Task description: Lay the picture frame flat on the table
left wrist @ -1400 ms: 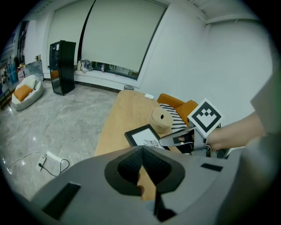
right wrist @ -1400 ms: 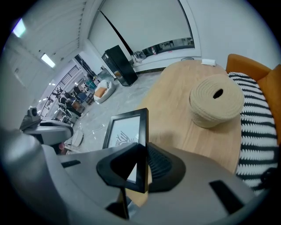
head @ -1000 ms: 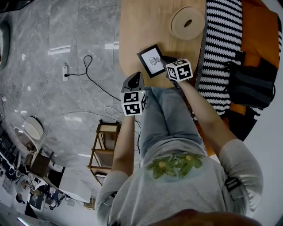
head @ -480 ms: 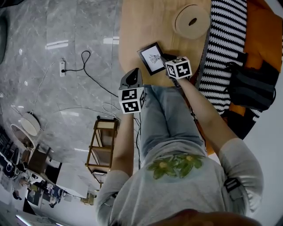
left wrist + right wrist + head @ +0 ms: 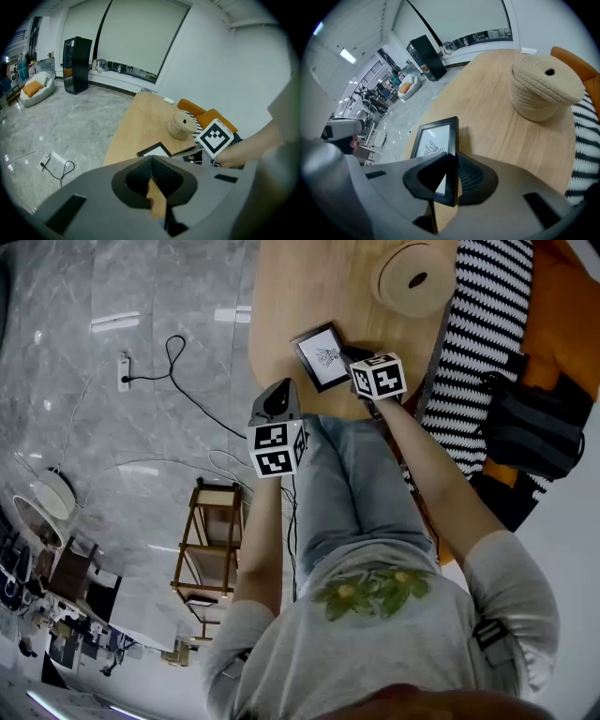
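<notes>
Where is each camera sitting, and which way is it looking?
Head view: on the person's head, looking steeply down at the wooden table; it shows the torso, both arms, the left gripper and the right gripper.
Left gripper view: on the left gripper, looking along its shut, empty jaws across the table; the right arm shows.
Right gripper view: on the right gripper, looking along jaws shut on the picture frame.
Shared: all three show the picture frame and the round woven basket.
</notes>
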Demonstrator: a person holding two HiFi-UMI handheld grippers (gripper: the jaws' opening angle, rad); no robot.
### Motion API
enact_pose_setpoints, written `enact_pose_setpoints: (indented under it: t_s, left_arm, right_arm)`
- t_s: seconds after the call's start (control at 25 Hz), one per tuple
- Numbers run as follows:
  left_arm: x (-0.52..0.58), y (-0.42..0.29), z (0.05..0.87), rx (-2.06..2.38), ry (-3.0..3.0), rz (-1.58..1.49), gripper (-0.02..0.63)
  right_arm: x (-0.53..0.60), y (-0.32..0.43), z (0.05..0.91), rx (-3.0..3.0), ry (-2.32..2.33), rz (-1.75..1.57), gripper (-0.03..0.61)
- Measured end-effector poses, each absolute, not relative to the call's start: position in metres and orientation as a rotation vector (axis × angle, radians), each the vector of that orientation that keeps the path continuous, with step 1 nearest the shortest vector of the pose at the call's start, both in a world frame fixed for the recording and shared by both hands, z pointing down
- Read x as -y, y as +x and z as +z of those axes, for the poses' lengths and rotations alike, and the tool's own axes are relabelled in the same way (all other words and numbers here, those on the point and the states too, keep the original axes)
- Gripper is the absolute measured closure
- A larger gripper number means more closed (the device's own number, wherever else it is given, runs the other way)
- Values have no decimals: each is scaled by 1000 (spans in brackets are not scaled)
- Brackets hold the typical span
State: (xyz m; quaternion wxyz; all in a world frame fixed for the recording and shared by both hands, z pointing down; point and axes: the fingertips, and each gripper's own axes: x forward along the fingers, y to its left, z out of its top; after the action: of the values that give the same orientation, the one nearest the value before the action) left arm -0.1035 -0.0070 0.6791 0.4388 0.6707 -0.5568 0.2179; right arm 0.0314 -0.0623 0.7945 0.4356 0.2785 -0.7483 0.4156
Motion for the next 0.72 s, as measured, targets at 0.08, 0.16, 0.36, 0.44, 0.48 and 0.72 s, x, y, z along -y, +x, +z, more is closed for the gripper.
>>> enact_pose_setpoints:
  t_s: [0.08,0.16,0.36,0.44,0.48,0.72]
  left_arm:
    - [5,-104,681,1390,1661,537,598]
    - [2,-104,684,1394,1653,533,598]
    - [-2,-103,688,1399,1639,527,598]
    - [-3,-103,689,1398,1635,524,598]
    - [-4,-103,690,1397,1633,524,598]
    - [-6,-105,696,1402,1627,521,598]
  right_arm:
    - [62,32,798,1857,692,1039,505]
    - [61,32,802,1852,683,1035,506]
    - [60,32,813,1837,658,1008,505]
    - [61,32,816,1834,653,1000,505]
    - [61,32,818,1836,650,998,505]
    - [63,30,826,1834,645,978,505]
